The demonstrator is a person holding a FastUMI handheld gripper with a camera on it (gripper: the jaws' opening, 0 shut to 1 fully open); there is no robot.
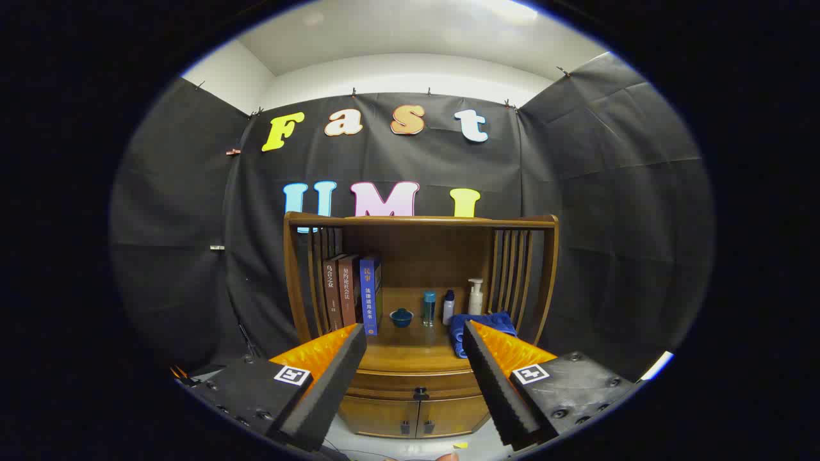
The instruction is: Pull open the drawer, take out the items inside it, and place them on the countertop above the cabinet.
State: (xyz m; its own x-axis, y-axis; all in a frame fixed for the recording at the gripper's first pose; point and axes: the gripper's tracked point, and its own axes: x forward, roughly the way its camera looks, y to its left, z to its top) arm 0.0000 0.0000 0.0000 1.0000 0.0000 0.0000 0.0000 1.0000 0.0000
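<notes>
The gripper [415,342] hangs in the air with its two fingers spread wide apart and nothing between them but the view of the wooden cabinet [419,301] beyond. It is well short of the cabinet and touches nothing.

Taking the cabinet as the landmark: its drawer [415,383] runs across the front just under the countertop [410,349], and it looks fully closed, its face flush with the frame. A small dark knob [420,392] sits at the middle of the drawer's lower edge, in line with the gap between the fingers. Below the drawer are two cupboard doors [416,417], also shut.

On the countertop, under the cabinet's upper shelf, a row of books [351,291] stands at the left side. Toward the middle is a small blue bowl [401,317], then a teal bottle [428,308], a small dark-capped bottle [448,307] and a white pump bottle [475,296]. A folded blue cloth [477,328] lies at the right, partly hidden behind one finger.

As I judge it, the task has not really begun. The drawer is unopened, so whatever is inside cannot be seen, and nothing from it is yet on the countertop. Everything remains: reach the knob, pull the drawer out, lift the items and set them on top.
</notes>
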